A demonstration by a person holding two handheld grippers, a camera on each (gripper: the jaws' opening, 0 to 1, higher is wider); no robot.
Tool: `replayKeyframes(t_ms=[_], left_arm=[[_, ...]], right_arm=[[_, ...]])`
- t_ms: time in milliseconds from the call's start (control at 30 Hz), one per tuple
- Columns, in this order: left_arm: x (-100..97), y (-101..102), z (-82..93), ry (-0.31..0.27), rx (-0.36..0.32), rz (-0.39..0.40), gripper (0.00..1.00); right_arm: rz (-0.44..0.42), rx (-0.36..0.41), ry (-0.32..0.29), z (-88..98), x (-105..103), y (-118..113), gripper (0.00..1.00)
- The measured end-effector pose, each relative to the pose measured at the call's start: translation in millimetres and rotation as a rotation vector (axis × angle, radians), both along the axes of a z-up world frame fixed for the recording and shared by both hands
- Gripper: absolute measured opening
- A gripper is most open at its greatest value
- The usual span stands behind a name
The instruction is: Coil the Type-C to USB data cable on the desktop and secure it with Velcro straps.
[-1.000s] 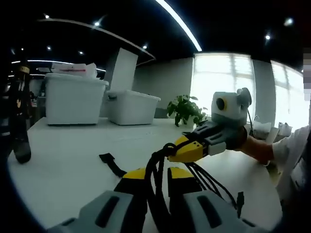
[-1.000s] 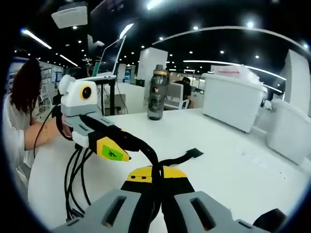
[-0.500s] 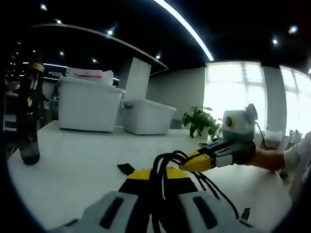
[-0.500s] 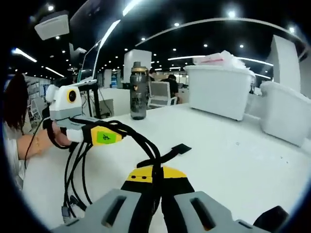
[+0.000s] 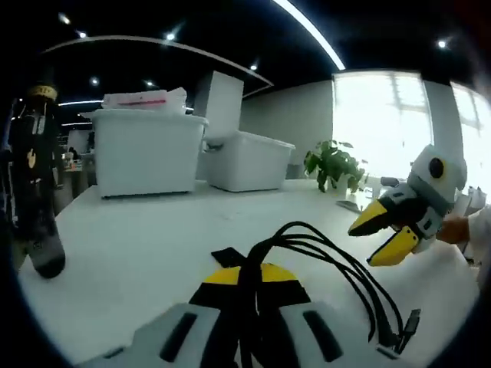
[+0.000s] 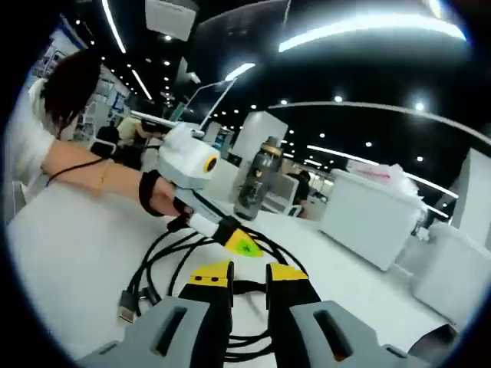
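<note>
In the left gripper view our left gripper [image 5: 247, 285] pinches the coiled cable [image 5: 330, 261] above the table [image 5: 138, 238]; the right gripper [image 5: 390, 232] hangs spread beside it; in the right gripper view its jaws stand apart over the loops; we judge coiling done, the Velcro strap [image 5: 228, 255] unfastened.

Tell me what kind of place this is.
Probably an open-plan office: a white desk, white storage bins, a potted plant by bright windows, and a raised laptop behind.
</note>
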State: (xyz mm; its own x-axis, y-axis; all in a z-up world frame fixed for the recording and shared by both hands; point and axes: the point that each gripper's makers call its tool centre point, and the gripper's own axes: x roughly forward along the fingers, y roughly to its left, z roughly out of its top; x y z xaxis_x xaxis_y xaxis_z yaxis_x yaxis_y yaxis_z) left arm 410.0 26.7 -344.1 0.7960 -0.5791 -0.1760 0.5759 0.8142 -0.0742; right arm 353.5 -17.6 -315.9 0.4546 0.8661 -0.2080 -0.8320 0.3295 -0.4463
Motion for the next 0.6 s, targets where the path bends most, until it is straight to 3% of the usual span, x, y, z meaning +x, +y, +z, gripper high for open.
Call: replayKeyframes(t_ms=[67,167,233,400,500,533,600], left_arm=[[10.8,1.0,-6.8,0.017,0.065,-0.024,0.08],[15.2,0.7,-10.8,0.006,0.138,-0.029,0.08],[17.4,-1.9,-13.1,0.014,0.158,-0.046,0.08],[21.6,-4.3,-19.1,0.036,0.197,-0.076,0.08],[23.2,-3.7,-24.2,0.055,0.233,-0.091,0.08],[23.8,-3.0,-25.3,0.064,0.244,-0.097,0.08],[24.8,-1.6,-27.4,0.081,0.258,-0.108,0.08]], right_arm=[[-0.033,-0.082,-0.122,-5.3,19.5,-3.0,0.16],[-0.007,-0.154,-0.183,-14.7,31.0,-1.5,0.18],[0.01,-0.222,-0.248,-22.3,35.8,1.9,0.2],[0.068,-0.408,-0.481,-36.9,42.7,14.2,0.21],[0.115,-0.474,-0.552,-43.8,44.1,23.4,0.2],[0.131,-0.474,-0.545,-46.3,43.3,26.9,0.18],[0.169,-0.526,-0.623,-50.3,44.0,33.8,0.17]])
